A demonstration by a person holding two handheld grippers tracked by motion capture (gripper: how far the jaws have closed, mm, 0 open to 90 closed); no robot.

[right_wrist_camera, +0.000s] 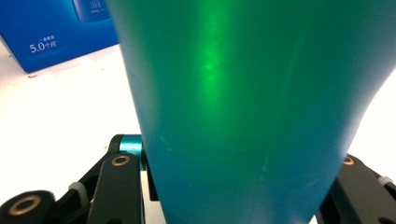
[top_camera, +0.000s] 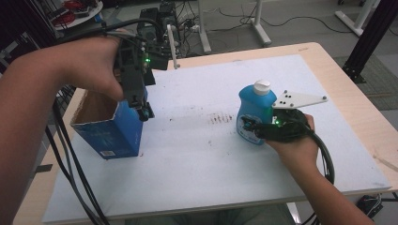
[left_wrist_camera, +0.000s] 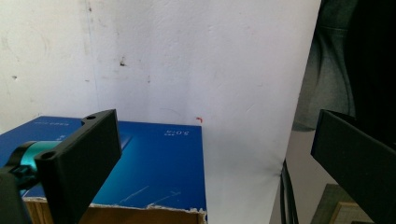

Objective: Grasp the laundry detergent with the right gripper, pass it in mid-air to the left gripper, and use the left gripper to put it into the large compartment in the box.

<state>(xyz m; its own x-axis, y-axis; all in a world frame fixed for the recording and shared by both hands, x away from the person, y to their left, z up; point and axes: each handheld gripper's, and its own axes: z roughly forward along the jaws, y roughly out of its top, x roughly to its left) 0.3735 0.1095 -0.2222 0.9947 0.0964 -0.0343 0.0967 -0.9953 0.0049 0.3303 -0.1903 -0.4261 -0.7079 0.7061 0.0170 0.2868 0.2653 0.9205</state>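
One blue bottle (top_camera: 254, 114) with a white cap is gripped upright by the right tongs (top_camera: 248, 125) on the white tabletop (top_camera: 197, 164). One open blue carton (top_camera: 110, 129) is overhung by the wide-spread left tongs (top_camera: 143, 110).

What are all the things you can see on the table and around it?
Bottle: one, blue with a white cap, standing on the right of the white sheet.
Box: one, blue, top open, at the sheet's left edge.
White sheet: one, covering the wooden table.
Cables and stand legs: several, on the floor beyond the table.
Left gripper: one, black, open, over the box's right rim.
Right gripper: one, black, shut on the bottle.
Hands: two, each holding a gripper.
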